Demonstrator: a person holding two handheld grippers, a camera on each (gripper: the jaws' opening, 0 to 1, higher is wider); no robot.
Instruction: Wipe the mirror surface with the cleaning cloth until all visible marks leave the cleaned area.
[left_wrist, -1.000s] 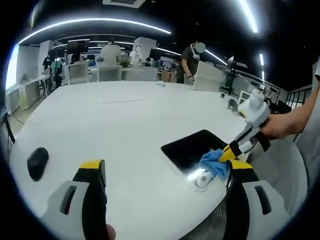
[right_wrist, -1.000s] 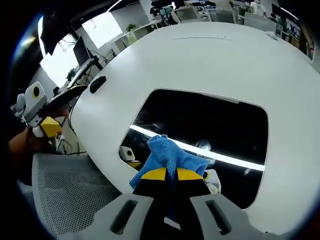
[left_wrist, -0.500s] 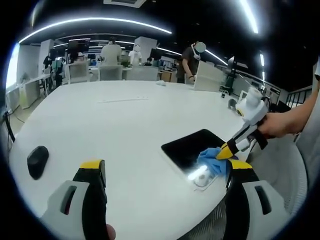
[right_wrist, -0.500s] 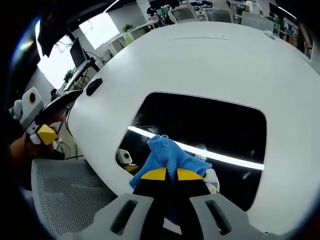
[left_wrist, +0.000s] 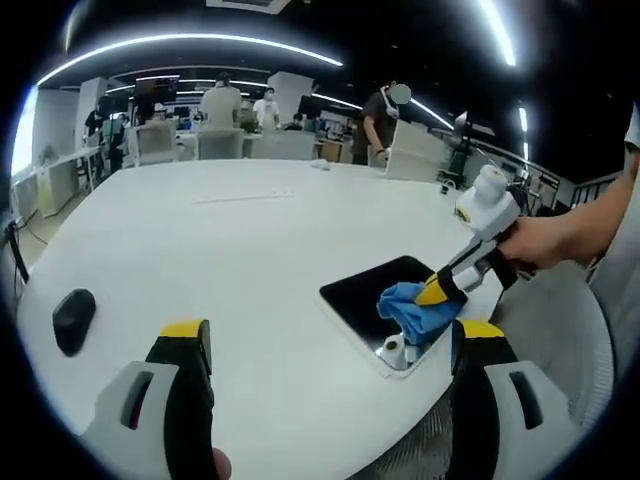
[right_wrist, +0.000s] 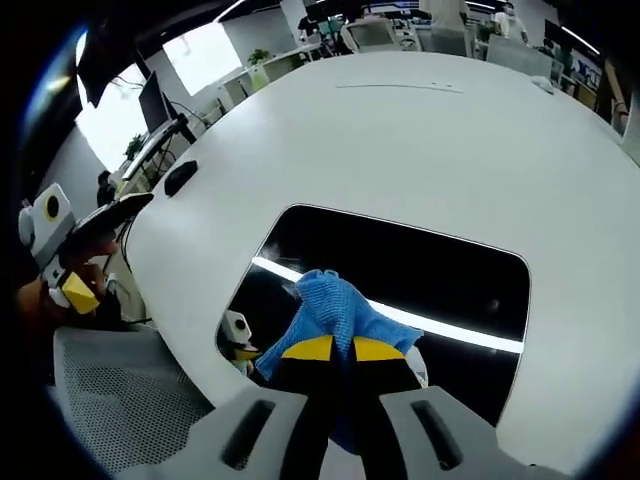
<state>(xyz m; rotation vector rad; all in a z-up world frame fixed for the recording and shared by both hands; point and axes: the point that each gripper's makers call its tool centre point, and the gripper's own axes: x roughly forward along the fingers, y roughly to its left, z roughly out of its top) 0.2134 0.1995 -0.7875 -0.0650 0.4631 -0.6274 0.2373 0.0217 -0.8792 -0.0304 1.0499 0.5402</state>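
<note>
In the left gripper view, your right hand (left_wrist: 535, 243) reached in from 3 o'clock, forearm extended toward the table centre, with the right gripper (left_wrist: 437, 291) angled down onto the mirror (left_wrist: 372, 296). Its jaws were pressed together on the blue cleaning cloth (left_wrist: 408, 306), which lay bunched on the mirror's near half, touching the glass. The mirror sat flat near the edge of the white table (left_wrist: 240, 260), at about 4 o'clock from the table's centre. Your left gripper (left_wrist: 330, 385) was held level above the table edge with its jaws spread wide and nothing between them. That view also showed a dark mouse (left_wrist: 74, 321) at 9 o'clock on the table and people standing among desks at 12 o'clock. The right gripper view showed what the other could not: the cloth (right_wrist: 338, 312) pinched directly between the yellow-tipped jaws, a bright ceiling-light reflection running across the mirror (right_wrist: 420, 280) just beyond the cloth, a mesh chair seat (right_wrist: 120, 410) at 8 o'clock below the table rim, and your left gripper (right_wrist: 70, 290) at 9 o'clock, its jaw state not readable there.
</note>
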